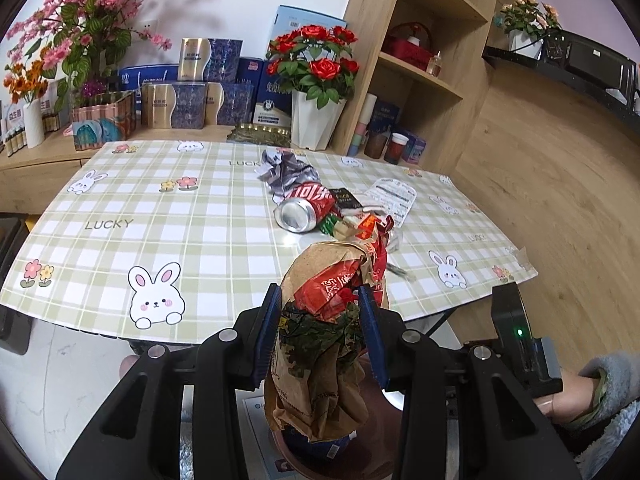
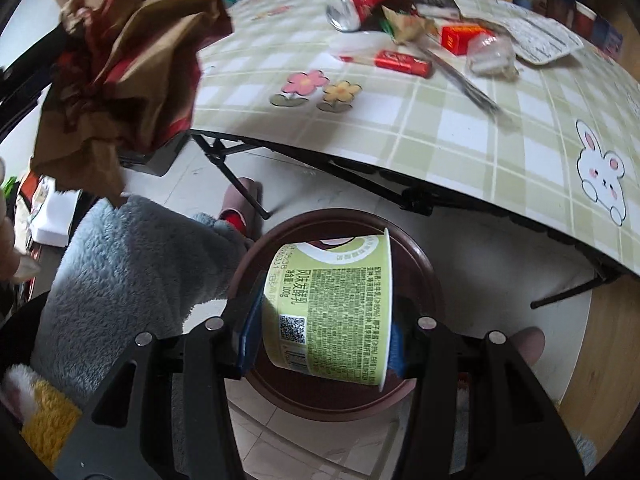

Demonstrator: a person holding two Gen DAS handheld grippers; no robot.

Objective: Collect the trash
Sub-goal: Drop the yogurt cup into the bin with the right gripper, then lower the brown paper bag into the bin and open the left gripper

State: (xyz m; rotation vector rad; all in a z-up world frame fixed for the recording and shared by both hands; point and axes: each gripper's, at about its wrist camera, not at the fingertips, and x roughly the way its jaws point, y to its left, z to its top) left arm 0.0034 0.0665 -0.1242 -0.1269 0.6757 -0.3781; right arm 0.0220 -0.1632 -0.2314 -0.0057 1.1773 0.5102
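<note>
Tablecloth (image 1: 160, 208) reads "LUCKY"; green cup (image 2: 332, 312) label shows "100g"

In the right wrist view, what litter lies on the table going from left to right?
Crushed red can → red wrapper stick → red carton → clear plastic wad → printed white sheet.

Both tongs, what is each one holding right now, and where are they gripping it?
Left tongs: crumpled paper bag, pinched across its middle. Right tongs: green cup lying sideways, clamped base to rim, above the brown bin.
</note>
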